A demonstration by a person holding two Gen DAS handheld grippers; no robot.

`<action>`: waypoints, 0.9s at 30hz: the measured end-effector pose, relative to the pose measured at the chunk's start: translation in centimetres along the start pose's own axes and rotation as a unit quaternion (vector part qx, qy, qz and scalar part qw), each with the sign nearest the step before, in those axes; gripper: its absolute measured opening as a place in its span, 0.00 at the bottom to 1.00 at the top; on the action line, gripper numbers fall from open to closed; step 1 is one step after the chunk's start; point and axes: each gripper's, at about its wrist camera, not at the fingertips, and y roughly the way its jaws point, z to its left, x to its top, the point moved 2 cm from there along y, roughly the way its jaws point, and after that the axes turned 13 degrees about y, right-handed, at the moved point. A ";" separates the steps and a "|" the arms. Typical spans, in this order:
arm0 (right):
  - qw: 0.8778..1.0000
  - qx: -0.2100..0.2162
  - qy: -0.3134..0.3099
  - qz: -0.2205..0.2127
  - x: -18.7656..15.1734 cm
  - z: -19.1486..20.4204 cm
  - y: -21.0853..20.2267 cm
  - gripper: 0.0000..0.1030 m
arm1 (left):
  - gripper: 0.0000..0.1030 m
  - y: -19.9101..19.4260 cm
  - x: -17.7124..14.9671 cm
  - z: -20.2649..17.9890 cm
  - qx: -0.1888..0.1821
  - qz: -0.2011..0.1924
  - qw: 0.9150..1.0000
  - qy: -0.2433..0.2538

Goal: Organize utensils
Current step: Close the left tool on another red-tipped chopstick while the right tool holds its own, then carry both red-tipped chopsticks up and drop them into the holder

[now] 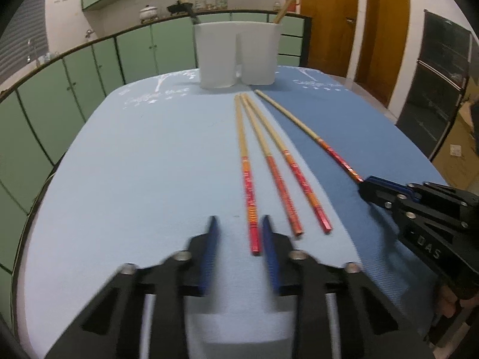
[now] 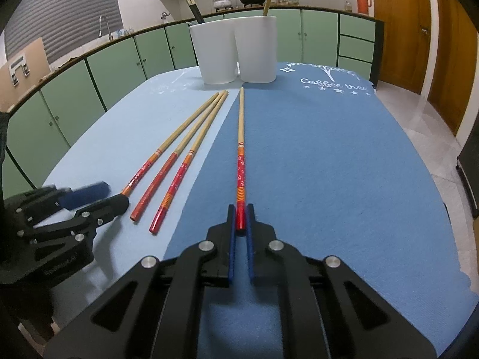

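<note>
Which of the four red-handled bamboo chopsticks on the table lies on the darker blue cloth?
The lone chopstick, apart from the other three and clamped in the right tool.

My left tool [image 1: 239, 233]: black angular linkage arms, round silver pivot screws, blue ribbed pads on both fingers. My right tool [image 2: 241, 218]: same black frame, silver pivots, thin blue pads; white lettering on its side reads "DAS".

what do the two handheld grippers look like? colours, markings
Both the left gripper and the right gripper are matte black linkage frames with silver pivot bolts and blue ribbed finger pads. The right one's body carries pale letters reading roughly "DAS". No cables or sleeves visible.
</note>
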 end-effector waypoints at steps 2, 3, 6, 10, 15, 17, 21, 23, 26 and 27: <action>1.000 0.002 0.001 0.002 0.0 0.0 0.0 0.05 | 0.06 0.0 0.1 -0.5 -0.003 -0.003 1.000 0.007; 1.000 0.002 -0.001 0.002 0.1 0.0 -0.1 0.05 | 0.06 0.0 0.1 -0.6 -0.002 -0.003 1.000 0.007; 1.000 0.002 -0.001 0.004 0.4 -0.2 -0.5 0.05 | 0.06 -0.1 0.2 -0.4 -0.006 -0.003 1.000 0.000; 1.000 0.007 0.001 -0.009 1.5 -0.5 -2.0 0.05 | 0.06 -1.3 0.9 0.2 -0.004 -0.014 1.000 -0.003; 0.999 0.015 -0.004 -0.036 3.5 -0.4 -4.5 0.05 | 0.06 -4.0 2.5 0.8 0.007 -0.042 0.999 0.008; 0.999 0.018 -0.008 -0.049 4.5 -0.3 -5.7 0.05 | 0.06 -5.2 3.3 1.2 0.010 -0.055 0.998 0.009; 0.997 0.029 -0.014 -0.073 6.6 -0.2 -7.7 0.05 | 0.06 -7.9 5.4 1.8 0.018 -0.090 0.996 0.013; 0.995 0.034 -0.021 -0.088 7.9 0.2 -8.9 0.05 | 0.06 -8.9 6.5 2.1 0.019 -0.107 0.994 0.015; 0.993 0.040 -0.033 -0.104 9.7 0.7 -10.3 0.05 | 0.06 -10.6 8.5 2.8 0.018 -0.134 0.991 0.014; 0.992 0.046 -0.036 -0.108 10.5 0.9 -10.8 0.05 | 0.06 -10.8 9.0 3.0 0.017 -0.139 0.990 0.014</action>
